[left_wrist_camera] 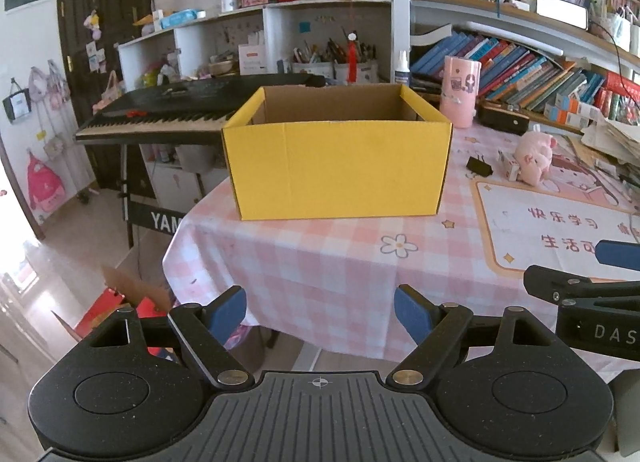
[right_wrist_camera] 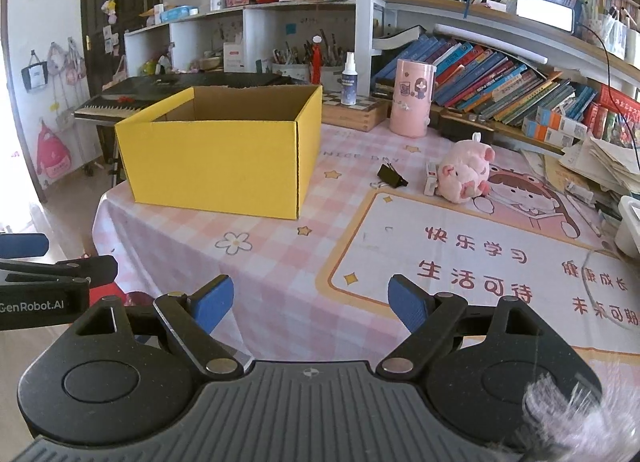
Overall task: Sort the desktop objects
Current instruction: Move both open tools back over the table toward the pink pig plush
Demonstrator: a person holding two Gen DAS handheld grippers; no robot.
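Observation:
An open yellow cardboard box stands on the pink checked tablecloth; in the right wrist view the box is at the left. A pink plush pig, a black binder clip and a small white carton lie right of the box; the pig and the clip also show in the left wrist view. My left gripper is open and empty near the table's front edge, facing the box. My right gripper is open and empty over the printed desk mat.
A pink cylinder holder stands behind the pig, with a spray bottle and a wooden box beside it. Bookshelves fill the back right. A keyboard piano stands left of the table. Paper stacks lie at the right.

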